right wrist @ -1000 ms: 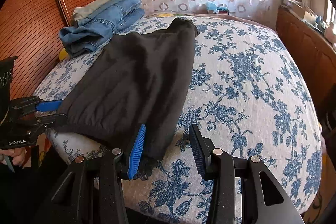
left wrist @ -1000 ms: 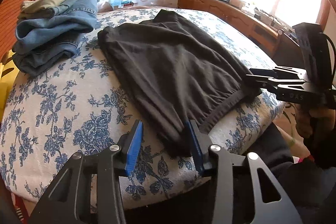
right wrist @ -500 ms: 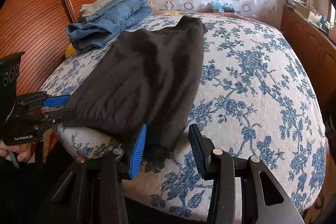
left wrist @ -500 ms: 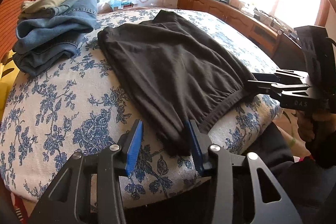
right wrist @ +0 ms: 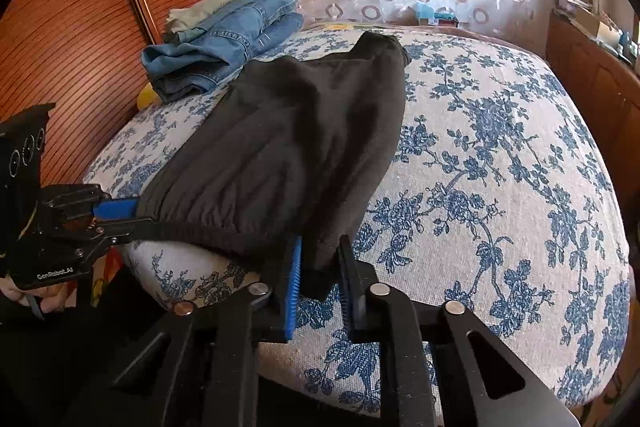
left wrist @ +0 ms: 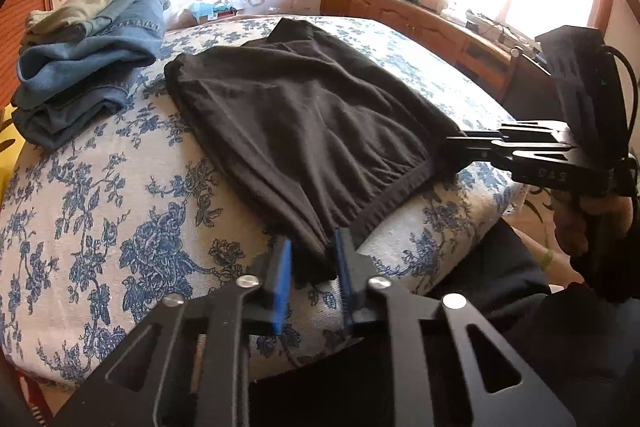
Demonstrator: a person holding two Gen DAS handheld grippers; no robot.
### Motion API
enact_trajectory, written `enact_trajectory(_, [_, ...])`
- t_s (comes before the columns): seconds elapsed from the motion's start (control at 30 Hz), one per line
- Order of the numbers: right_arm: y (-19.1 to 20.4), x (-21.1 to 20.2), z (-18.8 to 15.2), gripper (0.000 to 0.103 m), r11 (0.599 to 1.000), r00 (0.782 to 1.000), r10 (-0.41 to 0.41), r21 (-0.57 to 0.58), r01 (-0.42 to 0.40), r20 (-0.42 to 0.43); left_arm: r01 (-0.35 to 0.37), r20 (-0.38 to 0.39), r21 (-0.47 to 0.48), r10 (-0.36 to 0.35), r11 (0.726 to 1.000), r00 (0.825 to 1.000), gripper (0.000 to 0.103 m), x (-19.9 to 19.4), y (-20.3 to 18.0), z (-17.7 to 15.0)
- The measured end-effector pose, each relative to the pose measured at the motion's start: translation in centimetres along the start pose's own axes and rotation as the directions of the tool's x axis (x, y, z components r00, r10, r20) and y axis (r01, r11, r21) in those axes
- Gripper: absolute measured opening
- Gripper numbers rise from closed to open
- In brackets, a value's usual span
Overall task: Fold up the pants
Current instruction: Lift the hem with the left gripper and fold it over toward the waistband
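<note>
Both grippers closing on the waistband corners of the pants

The black pants lie flat on the bed, waistband at the near edge. The left gripper and right gripper are narrowing, each with a corner of cloth between its pads. Let both bites seat fully, catch all layers, then lift evenly so the fold lands square toward the far hem.

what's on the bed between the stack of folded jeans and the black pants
Nothing: only bare floral bedspread separates the folded jeans stack from the black pants. Both wrist views show that gap.
</note>
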State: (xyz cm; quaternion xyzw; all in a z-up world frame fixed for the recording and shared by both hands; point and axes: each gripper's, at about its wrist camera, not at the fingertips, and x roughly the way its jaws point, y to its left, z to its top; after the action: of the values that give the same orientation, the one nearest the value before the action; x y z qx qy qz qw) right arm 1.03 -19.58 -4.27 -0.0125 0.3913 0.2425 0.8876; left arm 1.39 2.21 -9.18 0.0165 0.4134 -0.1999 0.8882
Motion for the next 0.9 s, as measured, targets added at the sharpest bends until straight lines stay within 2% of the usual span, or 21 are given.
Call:
enact_trajectory(0.03, [-0.1, -0.1, 0.1, 0.012, 1.000, 1.000, 0.008, 0.001, -0.008, 0.006, 0.006, 0.007, -0.009, -0.006, 1.000, 1.000, 0.014, -0.1, 0.1, 0.1])
enact_trajectory(0.17, [-0.1, -0.8, 0.7, 0.011, 0.999, 0.999, 0.032, -0.003, -0.032, 0.042, 0.009, 0.039, -0.022, -0.008, 1.000, 0.999, 0.013, -0.8, 0.5, 0.8])
enact_trajectory(0.53, [0.0, -1.5, 5.8, 0.010, 0.999, 0.989, 0.014, -0.044, -0.008, 0.146, -0.018, 0.147, -0.048, 0.025, 0.999, 0.989, 0.013, -1.8, 2.7, 5.5])
enact_trajectory(0.7, [-0.2, -0.3, 9.1, 0.010, 0.998, 0.984, -0.005, -0.061, 0.016, 0.176, -0.044, 0.169, -0.061, 0.054, 0.997, 0.984, 0.013, -0.9, 4.3, 8.3])
enact_trajectory(0.9, [-0.3, 2.1, 11.8, 0.010, 0.996, 0.984, -0.040, -0.077, 0.054, 0.172, -0.073, 0.184, -0.063, 0.083, 0.995, 0.979, 0.013, -0.3, 5.6, 10.8])
